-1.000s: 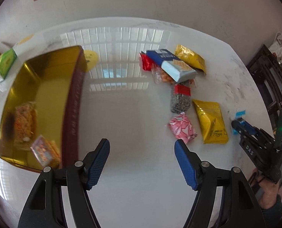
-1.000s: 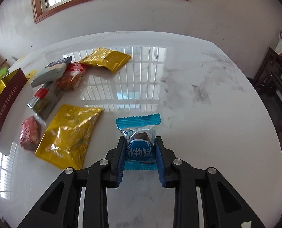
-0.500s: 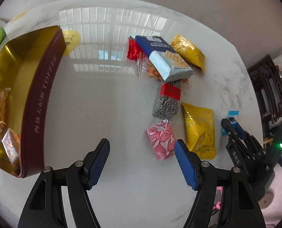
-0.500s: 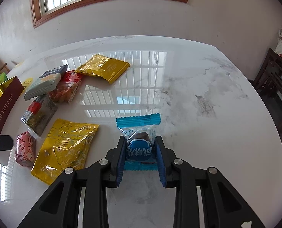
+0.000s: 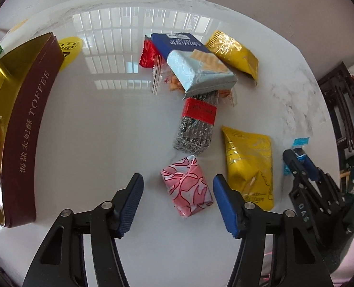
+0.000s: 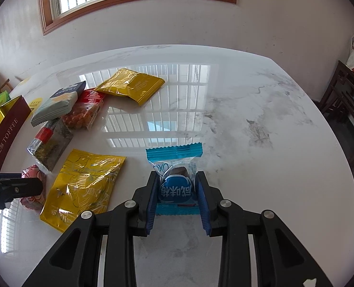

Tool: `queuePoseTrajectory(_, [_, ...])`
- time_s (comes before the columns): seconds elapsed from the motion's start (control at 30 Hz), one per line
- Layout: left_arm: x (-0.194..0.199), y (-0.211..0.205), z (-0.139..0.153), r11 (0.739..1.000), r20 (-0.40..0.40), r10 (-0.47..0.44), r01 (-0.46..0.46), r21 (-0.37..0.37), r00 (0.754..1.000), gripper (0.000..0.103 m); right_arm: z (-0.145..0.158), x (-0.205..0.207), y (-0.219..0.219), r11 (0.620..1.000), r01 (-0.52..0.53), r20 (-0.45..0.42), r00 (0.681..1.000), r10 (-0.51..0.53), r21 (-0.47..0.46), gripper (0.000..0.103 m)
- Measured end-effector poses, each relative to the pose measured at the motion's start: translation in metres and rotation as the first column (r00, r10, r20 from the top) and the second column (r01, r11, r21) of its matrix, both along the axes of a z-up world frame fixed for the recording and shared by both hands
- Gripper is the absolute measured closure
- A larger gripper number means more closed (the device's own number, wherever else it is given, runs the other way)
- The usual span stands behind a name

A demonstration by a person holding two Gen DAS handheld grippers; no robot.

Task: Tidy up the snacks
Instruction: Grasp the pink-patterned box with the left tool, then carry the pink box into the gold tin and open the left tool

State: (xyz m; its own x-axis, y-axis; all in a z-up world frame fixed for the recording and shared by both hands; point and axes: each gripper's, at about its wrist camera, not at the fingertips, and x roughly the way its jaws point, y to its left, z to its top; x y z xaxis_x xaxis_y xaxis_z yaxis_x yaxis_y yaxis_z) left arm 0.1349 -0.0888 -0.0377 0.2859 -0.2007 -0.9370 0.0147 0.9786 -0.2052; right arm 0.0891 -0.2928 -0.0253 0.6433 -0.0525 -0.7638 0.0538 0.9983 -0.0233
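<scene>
Left gripper (image 5: pixel 178 192) jaws closing around pink swirl-patterned wrapped candy (image 5: pixel 187 186), no contact yet; skewed packet may twist out. Right gripper (image 6: pixel 177 195) clamped on blue plastic snack packet (image 6: pixel 175 181).

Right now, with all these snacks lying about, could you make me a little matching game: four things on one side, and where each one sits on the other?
Things:
1. pink-patterned packet
2. blue-wrapped sweet
3. pale blue cracker pack
4. toffee tin

Places:
A. on top of the snack pile
B. at the table's left edge, lid off
C. between the closing, not yet touching jaws of the left hand-held gripper
D. clamped in the right hand-held gripper

Pairs: 1-C, 2-D, 3-A, 4-B
</scene>
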Motion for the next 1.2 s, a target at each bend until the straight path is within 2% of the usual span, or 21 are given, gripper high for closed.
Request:
queuePoseTrajectory(0.03, [0.000, 0.000, -0.001, 1.000, 0.002, -0.005, 0.005, 0.005, 1.000, 0.046, 0.000, 0.000, 0.000, 1.000, 0.000, 0.000, 1.000, 0.000, 0.000, 0.073])
queuePoseTrajectory(0.2, [-0.002, 0.001, 0.000, 0.999, 0.017, -0.045, 0.045, 0.000, 0.999, 0.067, 0.000, 0.000, 0.000, 1.000, 0.000, 0.000, 1.000, 0.000, 0.000, 0.073])
queuePoseTrajectory(0.3, [-0.003, 0.003, -0.001, 0.998, 0.022, -0.056, 0.056, 0.003, 0.998, 0.070, 0.000, 0.000, 0.000, 1.000, 0.000, 0.000, 1.000, 0.000, 0.000, 0.073])
queuePoseTrajectory(0.6, [-0.014, 0.015, 0.002, 0.996, 0.030, -0.091, 0.091, 0.005, 0.995, 0.071, 0.000, 0.000, 0.000, 1.000, 0.000, 0.000, 1.000, 0.000, 0.000, 0.073])
queuePoseTrajectory(0.7, [-0.022, 0.019, 0.011, 0.994, 0.054, -0.110, 0.110, 0.009, 0.992, 0.071, 0.000, 0.000, 0.000, 1.000, 0.000, 0.000, 1.000, 0.000, 0.000, 0.073])
queuePoseTrajectory(1.0, [-0.041, 0.043, 0.057, 0.991, 0.149, -0.131, 0.132, 0.002, 0.980, 0.071, -0.001, 0.000, 0.000, 1.000, 0.000, 0.000, 1.000, 0.000, -0.002, 0.074])
queuePoseTrajectory(1.13, [-0.044, 0.071, 0.084, 0.993, 0.206, -0.112, 0.116, -0.005, 0.972, 0.071, -0.001, 0.000, 0.000, 1.000, 0.000, 0.000, 1.000, 0.000, -0.002, 0.074])
queuePoseTrajectory(1.2, [-0.042, 0.088, 0.094, 0.996, 0.233, -0.092, 0.090, 0.020, 0.968, 0.071, -0.001, 0.000, 0.000, 1.000, 0.000, 0.000, 1.000, 0.000, -0.002, 0.074])
